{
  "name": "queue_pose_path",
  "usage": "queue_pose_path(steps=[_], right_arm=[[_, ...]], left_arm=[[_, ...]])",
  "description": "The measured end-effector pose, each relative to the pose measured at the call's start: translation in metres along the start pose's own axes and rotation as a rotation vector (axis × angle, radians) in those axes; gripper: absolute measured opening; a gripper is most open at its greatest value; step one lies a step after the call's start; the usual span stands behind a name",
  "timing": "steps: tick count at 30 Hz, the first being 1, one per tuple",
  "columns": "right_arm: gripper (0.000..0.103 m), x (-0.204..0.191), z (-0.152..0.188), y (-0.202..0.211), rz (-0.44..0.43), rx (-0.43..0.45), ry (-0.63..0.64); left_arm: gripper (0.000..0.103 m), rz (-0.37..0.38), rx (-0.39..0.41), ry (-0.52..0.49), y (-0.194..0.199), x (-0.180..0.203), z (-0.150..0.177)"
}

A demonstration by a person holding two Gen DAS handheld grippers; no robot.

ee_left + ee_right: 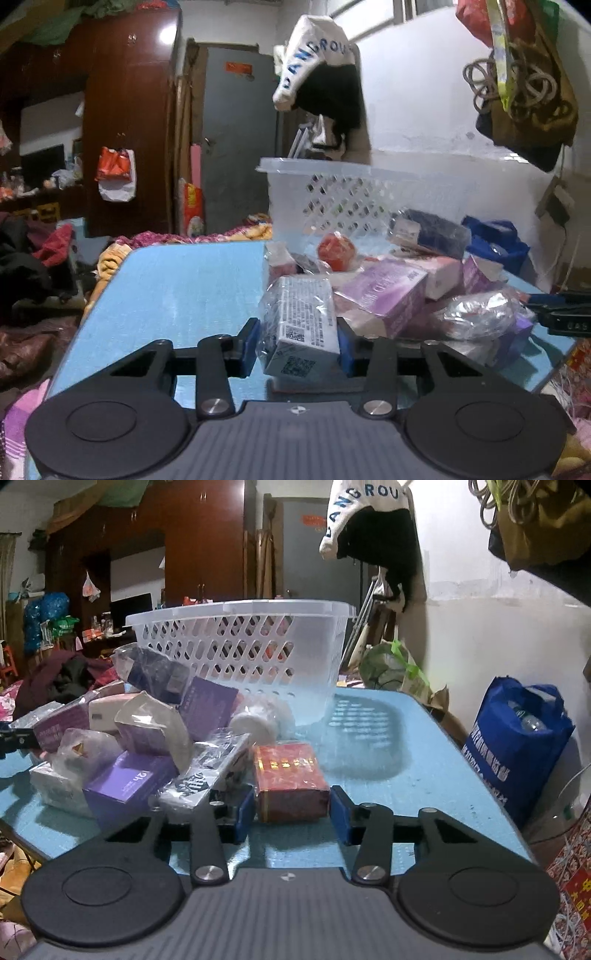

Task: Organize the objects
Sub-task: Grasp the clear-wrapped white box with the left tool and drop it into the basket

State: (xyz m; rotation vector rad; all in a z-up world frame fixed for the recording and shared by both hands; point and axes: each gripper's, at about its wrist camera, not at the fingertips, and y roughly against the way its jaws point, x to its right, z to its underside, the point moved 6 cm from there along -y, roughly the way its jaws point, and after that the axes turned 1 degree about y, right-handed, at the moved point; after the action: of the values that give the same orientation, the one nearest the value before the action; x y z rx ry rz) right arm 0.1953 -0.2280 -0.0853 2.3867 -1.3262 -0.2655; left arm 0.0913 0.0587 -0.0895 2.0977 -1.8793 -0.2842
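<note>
A: In front of the basket (240,642), the pile on the table (406,775) is mostly unsorted?

B: Yes. Left tool (297,341) clamps a wrapped white box (303,321); right tool (291,814) clamps the red box (290,781), both just starting.

A white wall (424,103) stands to the right, its lower part duller. A dark red-brown wardrobe (125,110) fills the far left, glossy with a bright glare on one door. Beside it is a grey door (236,147) with a red sticker. A window (413,7) sits high on the wall. A light blue worktop (424,775) lies in front. Clothes (325,74) hang from above. The room is dim and cluttered.
</note>
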Motion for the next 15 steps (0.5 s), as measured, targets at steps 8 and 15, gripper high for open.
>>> queue_pose_path(steps=[8,15], right_arm=[[0.047,0.014,-0.033,0.026,-0.001,0.112,-0.051],[0.047,-0.001,-0.139,0.001,-0.004,0.256,0.009]], left_arm=[[0.046,-0.027,0.108,0.035,0.015,-0.011,-0.037],[0.046,0.104,0.117,-0.023,-0.04,0.029,-0.154]])
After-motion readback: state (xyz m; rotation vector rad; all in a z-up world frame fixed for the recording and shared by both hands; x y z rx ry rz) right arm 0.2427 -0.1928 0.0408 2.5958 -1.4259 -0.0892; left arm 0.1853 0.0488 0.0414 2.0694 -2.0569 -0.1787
